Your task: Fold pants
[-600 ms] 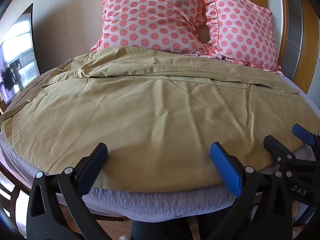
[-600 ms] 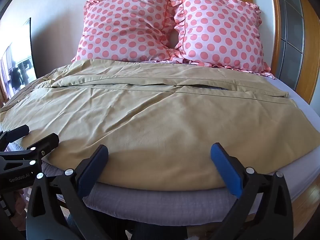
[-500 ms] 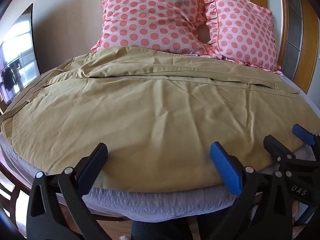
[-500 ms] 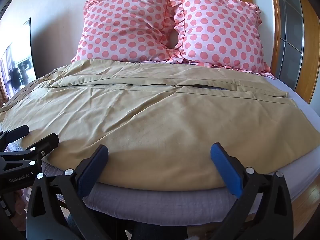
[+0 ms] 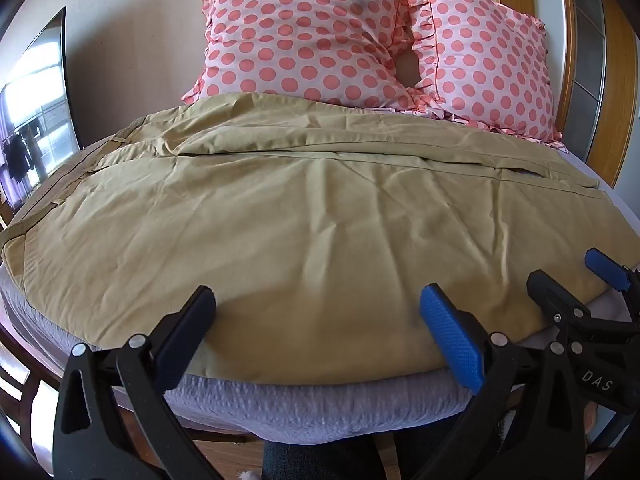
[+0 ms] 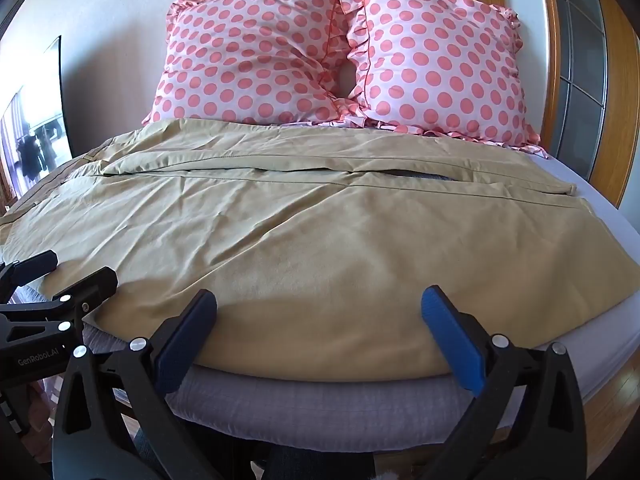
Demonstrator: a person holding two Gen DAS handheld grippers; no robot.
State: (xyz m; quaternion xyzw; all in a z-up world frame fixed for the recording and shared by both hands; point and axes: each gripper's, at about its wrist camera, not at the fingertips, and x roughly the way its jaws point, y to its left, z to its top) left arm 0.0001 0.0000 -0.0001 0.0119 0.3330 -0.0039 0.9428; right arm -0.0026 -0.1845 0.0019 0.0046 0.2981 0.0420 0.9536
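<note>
Khaki pants (image 5: 304, 216) lie spread flat across the bed, waistband at the left, legs running to the right; they also show in the right wrist view (image 6: 320, 232). My left gripper (image 5: 316, 312) is open and empty, just above the near edge of the pants. My right gripper (image 6: 318, 314) is open and empty at the same near edge, further right. Each gripper shows in the other's view: the right gripper (image 5: 576, 280) at the right, the left gripper (image 6: 68, 276) at the left.
Two pink polka-dot pillows (image 6: 340, 56) lean on the wall at the head of the bed. The grey mattress edge (image 6: 320, 400) runs under my fingers. A wooden frame (image 6: 612, 80) stands at the right, a dark screen (image 5: 36, 112) at the left.
</note>
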